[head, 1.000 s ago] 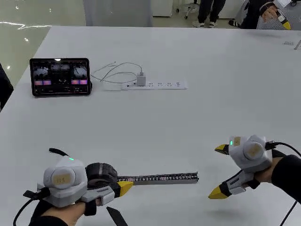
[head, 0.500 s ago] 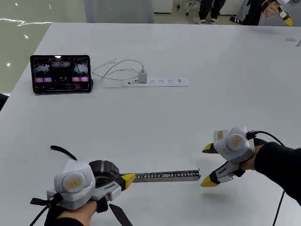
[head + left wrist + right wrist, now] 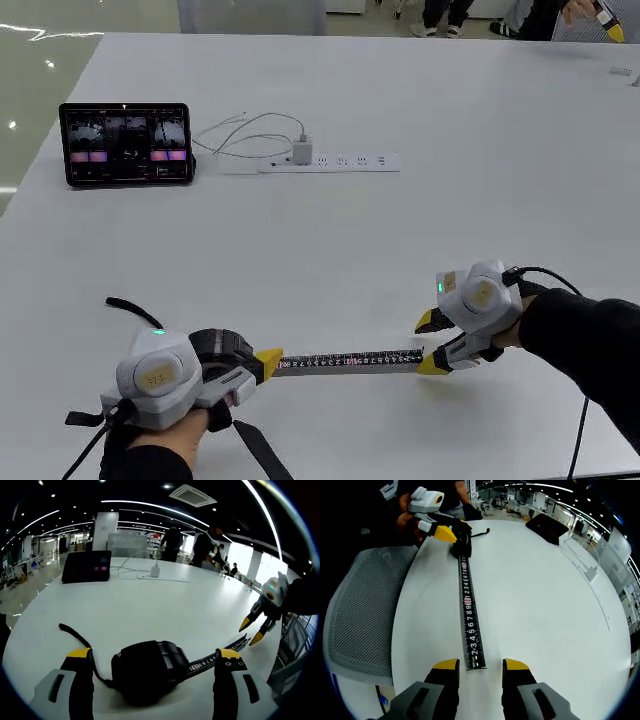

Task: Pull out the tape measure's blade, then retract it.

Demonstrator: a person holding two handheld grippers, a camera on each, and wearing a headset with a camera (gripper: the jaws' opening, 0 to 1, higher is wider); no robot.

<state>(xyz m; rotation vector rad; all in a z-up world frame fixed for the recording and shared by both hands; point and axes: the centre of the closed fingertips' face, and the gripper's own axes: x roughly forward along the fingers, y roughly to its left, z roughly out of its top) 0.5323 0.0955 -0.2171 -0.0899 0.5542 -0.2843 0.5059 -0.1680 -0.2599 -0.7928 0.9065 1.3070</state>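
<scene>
This looks like an open-plan office, perhaps a lab: a long white tabletop [image 3: 420, 220] with a tablet [image 3: 125, 143] and power strip [image 3: 340, 162], a mesh chair [image 3: 360, 610], ceiling light strips [image 3: 150, 505], a ceiling air-conditioning unit [image 3: 192, 495] and a glossy floor [image 3: 40, 70].

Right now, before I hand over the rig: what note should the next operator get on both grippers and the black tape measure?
Left gripper: open, jaws flanking the black tape measure case with gaps on both sides. The case rests on the white table.
Right gripper: open, jaws straddling the free end of the black numbered blade, not pinching it.
Done: blade partly out, lying flat on the table.
Left: probably close on the blade end, pull further, then retract.
</scene>
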